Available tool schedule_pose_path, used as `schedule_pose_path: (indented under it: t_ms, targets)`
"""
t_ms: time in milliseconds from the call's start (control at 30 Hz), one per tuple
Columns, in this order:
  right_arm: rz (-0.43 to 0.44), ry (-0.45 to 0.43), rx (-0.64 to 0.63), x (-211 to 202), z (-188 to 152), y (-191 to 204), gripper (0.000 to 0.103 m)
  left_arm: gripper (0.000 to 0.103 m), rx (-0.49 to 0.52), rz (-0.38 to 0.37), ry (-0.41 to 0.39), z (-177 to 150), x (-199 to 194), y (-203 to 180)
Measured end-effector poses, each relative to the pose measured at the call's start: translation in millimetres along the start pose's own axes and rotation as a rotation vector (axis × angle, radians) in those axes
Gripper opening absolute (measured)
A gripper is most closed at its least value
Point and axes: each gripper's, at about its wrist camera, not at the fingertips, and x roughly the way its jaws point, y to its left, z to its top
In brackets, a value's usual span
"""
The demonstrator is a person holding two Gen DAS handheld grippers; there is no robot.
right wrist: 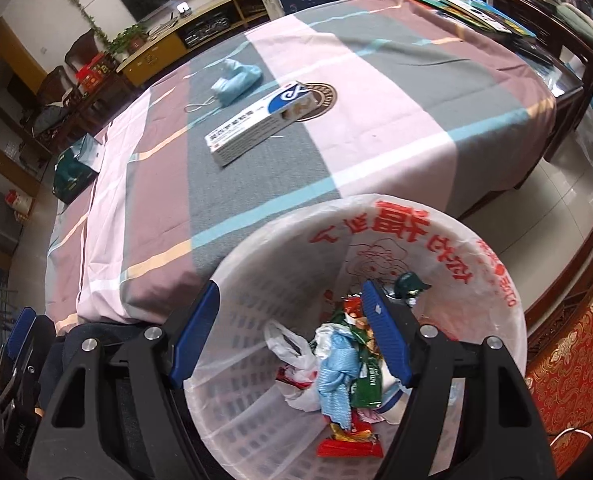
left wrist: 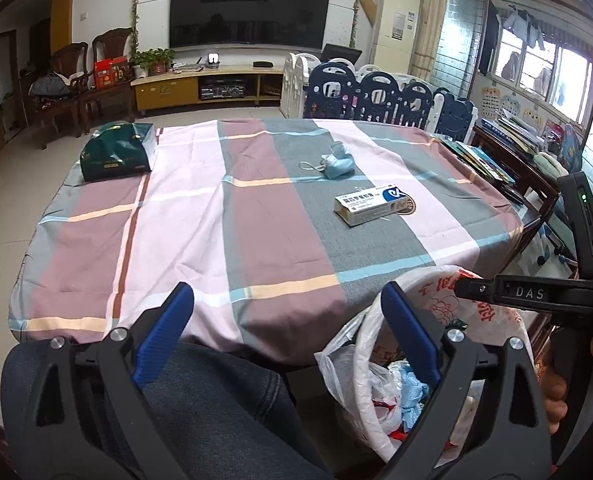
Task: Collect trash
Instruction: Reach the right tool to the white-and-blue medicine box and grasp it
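plaid tablecloth [left wrist: 176, 208] mostly cleared, task looks partway done, maybe past half as a guess.

left to right on the table: green box [left wrist: 116, 152] at the far left corner, can't tell if it counts as trash. near centre, crumpled blue mask [left wrist: 336, 164] with its ear loop trailing left. just right of and nearer than that, white-and-blue medicine carton [left wrist: 372, 204] lying flat, apart from the mask. books [left wrist: 480, 156] at the far right edge, probably not trash.

white bin [right wrist: 508, 320] with printed bag liner sits off the near right edge of the table. already holds wrappers, a blue cloth-like wad, a plastic bag, a green packet. so several items are in; mask and carton are left.

left gripper [left wrist: 288, 336]: jaws wide apart, nothing between them, touching nothing, hovering over the near table edge above a denim knee.

right gripper [right wrist: 292, 336]: jaws also spread wide, empty, hanging over the bin mouth, clear of the contents.

likely next: reach for carton or mask.
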Motion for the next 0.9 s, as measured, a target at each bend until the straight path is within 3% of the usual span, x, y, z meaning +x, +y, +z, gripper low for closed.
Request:
schedule_pose_path:
  t_ms: [233, 400, 500, 733, 900]
  targets:
    - [0.027, -0.002, 0.024, 13, 27, 26, 0.073, 0.095, -0.047, 0.062, -0.033, 2, 0, 24]
    - [-0.052, -0.025, 0.006, 36, 59, 53, 0.073, 0.096, -0.105, 0.101, -0.049, 3, 2, 47]
    - [-0.076, -0.026, 0.008, 58, 81, 67, 0.08, 0.096, -0.132, 0.128, -0.051, 3, 4, 61]
    - [-0.172, 0.011, 0.077, 113, 126, 73, 0.081, 0.096, -0.181, 0.184, -0.076, 1, 5, 85]
    - [-0.214, 0.046, 0.078, 145, 140, 74, 0.082, 0.096, -0.2, 0.201, -0.071, -3, 7, 98]
